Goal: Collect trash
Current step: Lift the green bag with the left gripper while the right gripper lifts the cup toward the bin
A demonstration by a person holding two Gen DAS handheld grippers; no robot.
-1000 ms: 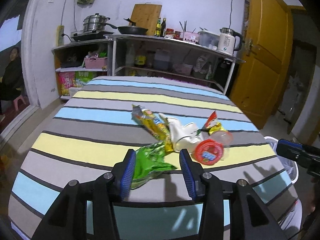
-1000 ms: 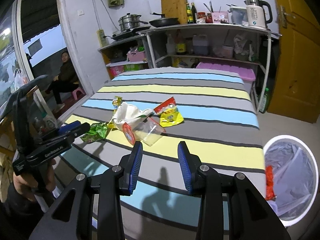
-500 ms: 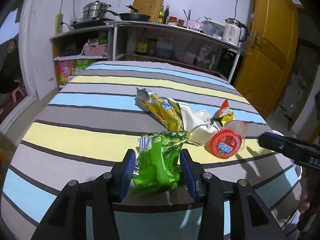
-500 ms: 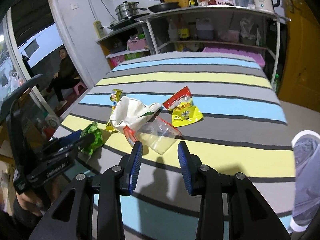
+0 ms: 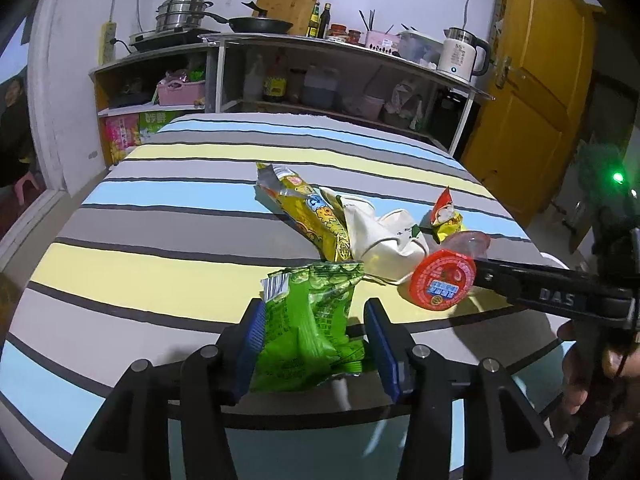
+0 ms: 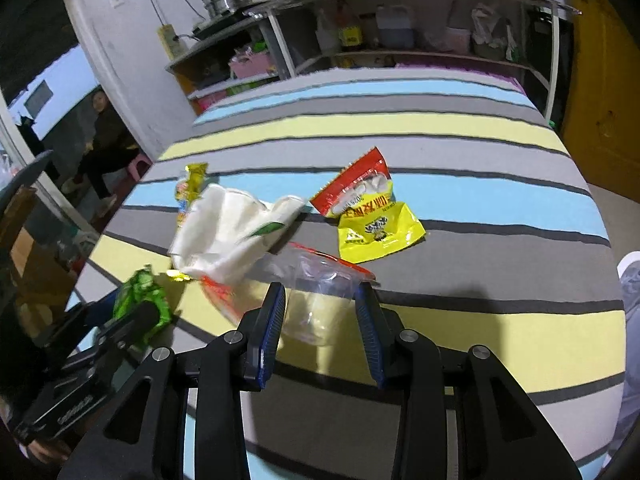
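Green snack bag now sits between the open left gripper fingers on the striped bed, right gripper open, closer around the clear plastic cup; only the right view shows the cup's clear body.

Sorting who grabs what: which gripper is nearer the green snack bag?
Left. The left gripper has the green snack bag between its open fingers; the right gripper straddles the clear cup.

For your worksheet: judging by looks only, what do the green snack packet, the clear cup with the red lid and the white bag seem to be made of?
Green snack packet: glossy plastic film, probably; creased, shiny. Clear cup: thin transparent plastic; its red lid looks like printed foil or film. White bag: soft, matte, crumpled; plastic or paper, unclear.
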